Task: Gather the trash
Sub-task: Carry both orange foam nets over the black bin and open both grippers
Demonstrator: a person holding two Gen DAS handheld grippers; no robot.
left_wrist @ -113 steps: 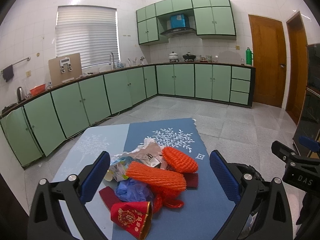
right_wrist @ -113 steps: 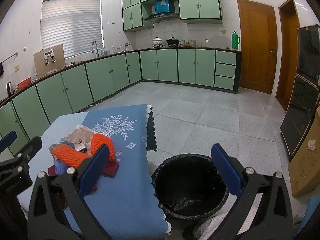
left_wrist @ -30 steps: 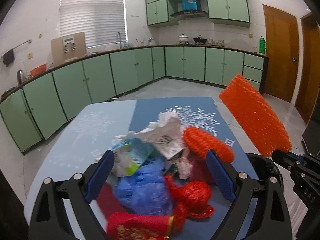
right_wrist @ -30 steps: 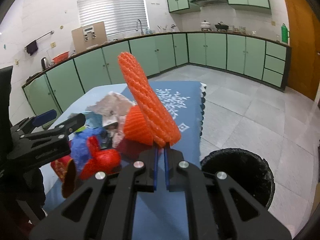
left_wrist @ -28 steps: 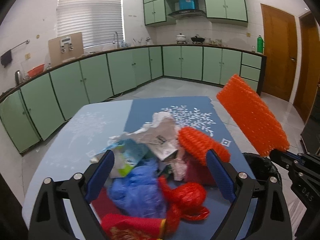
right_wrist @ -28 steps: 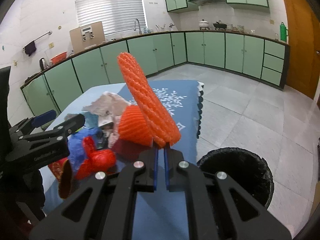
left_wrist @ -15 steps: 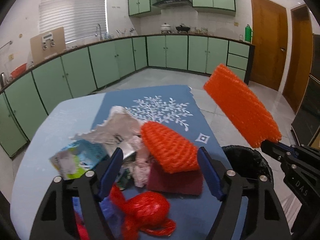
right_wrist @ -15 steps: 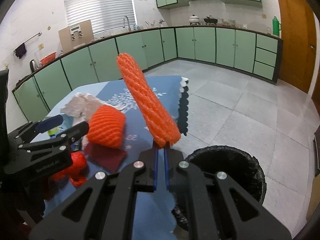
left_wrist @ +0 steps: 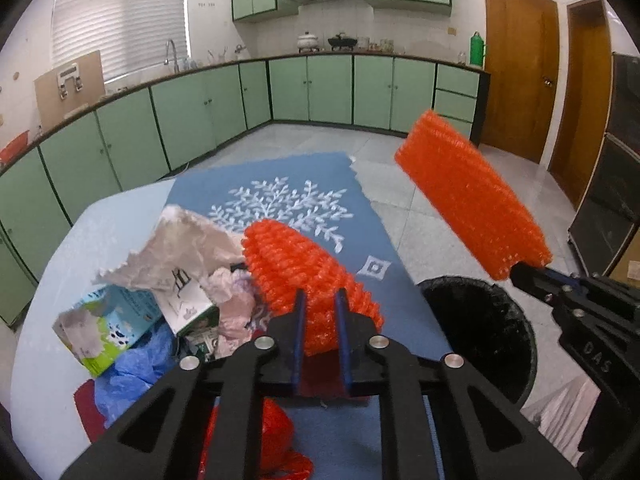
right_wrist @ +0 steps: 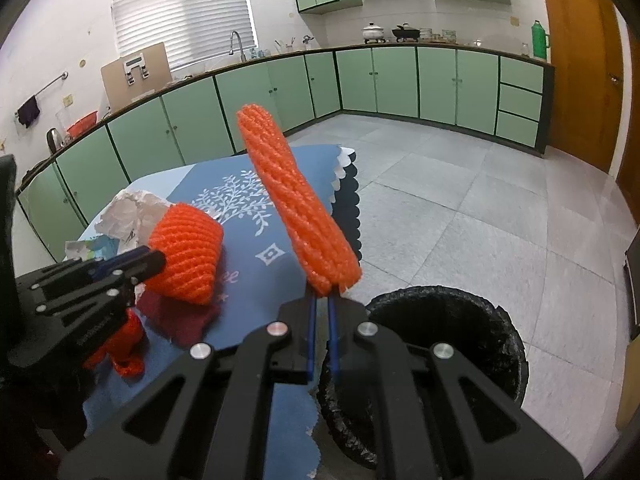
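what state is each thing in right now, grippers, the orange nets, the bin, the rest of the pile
left gripper: jaws closing on the short orange foam net, pads against it
short orange foam net: on the table, pinched at its near end
right gripper: shut on the long orange foam net
long orange foam net: lifted, tilted, beside the bin
black bin: open, on the floor
milk carton: crushed, lying in the pile
blue plastic bag: crumpled, untouched

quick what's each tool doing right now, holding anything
left tool: jaws closing on the short orange foam net, net between the pads.
right tool: shut on the long orange foam net.
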